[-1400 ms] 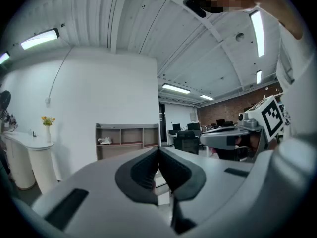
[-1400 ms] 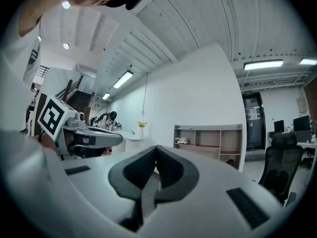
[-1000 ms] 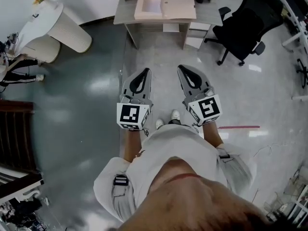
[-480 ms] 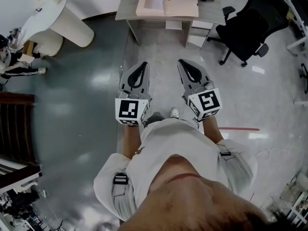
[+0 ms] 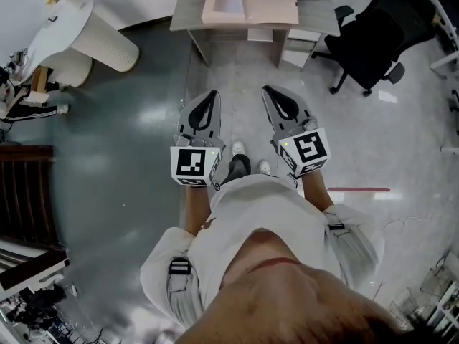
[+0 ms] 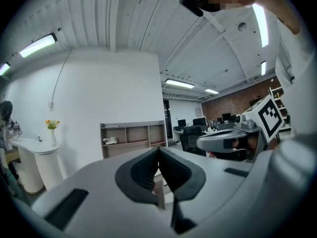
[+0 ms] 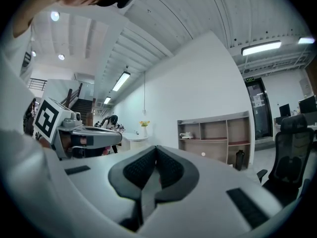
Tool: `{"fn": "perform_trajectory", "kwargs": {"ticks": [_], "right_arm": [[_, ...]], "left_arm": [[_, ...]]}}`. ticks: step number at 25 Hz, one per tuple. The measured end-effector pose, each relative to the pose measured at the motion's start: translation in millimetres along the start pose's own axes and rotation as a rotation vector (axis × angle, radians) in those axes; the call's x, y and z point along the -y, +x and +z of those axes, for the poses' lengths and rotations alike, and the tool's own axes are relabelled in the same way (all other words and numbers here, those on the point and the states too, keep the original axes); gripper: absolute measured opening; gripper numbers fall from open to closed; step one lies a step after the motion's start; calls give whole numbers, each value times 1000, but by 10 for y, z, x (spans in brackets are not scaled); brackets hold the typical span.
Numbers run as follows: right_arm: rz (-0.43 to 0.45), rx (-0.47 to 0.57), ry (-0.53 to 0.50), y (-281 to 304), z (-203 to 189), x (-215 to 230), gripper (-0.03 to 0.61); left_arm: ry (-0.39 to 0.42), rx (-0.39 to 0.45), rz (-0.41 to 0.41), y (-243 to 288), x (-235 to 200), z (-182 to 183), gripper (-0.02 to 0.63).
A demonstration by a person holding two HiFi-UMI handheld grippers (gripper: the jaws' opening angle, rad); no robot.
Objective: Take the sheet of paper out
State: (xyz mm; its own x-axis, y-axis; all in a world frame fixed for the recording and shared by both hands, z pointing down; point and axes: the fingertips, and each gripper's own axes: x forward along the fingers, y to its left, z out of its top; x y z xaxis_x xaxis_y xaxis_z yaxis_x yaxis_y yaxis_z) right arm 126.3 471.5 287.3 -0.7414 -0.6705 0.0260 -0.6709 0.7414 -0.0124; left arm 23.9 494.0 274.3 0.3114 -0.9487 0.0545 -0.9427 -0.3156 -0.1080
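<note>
An open pink folder (image 5: 249, 6) lies on a grey desk (image 5: 186, 21) at the top of the head view. Its left half holds a paler rectangle (image 5: 231, 2); I cannot tell whether that is the sheet of paper. My left gripper (image 5: 210, 94) and right gripper (image 5: 267, 89) are held side by side over the floor, well short of the desk, both pointing level toward it. Both are shut with nothing between the jaws, as the left gripper view (image 6: 158, 149) and right gripper view (image 7: 156, 148) show. Each gripper view catches the other gripper at its side.
A black office chair (image 5: 369, 45) stands right of the desk, and a drawer unit (image 5: 301, 49) sits under its right end. A white rounded counter (image 5: 79, 31) is at the far left with a person (image 5: 21, 99) beside it. An open shelf unit (image 6: 131, 138) stands against the white wall.
The person has stepped forward; both grippers have moved a little toward the desk. Their jaws have stayed shut.
</note>
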Motion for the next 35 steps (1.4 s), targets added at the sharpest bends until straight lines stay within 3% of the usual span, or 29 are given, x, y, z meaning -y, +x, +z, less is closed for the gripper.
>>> {"fn": "perform_trajectory", "kwargs": {"ticks": [18, 29, 35], "right_arm": [[-116, -32, -27, 1375, -1, 37, 20], [-135, -67, -33, 1941, -70, 65, 20], [-125, -72, -35, 2182, -53, 249, 20]], "left_arm": [[-17, 12, -90, 707, -1331, -222, 20], [-41, 16, -148, 996, -1728, -293, 20], [-57, 10, -134, 1261, -1903, -308, 20]]}}
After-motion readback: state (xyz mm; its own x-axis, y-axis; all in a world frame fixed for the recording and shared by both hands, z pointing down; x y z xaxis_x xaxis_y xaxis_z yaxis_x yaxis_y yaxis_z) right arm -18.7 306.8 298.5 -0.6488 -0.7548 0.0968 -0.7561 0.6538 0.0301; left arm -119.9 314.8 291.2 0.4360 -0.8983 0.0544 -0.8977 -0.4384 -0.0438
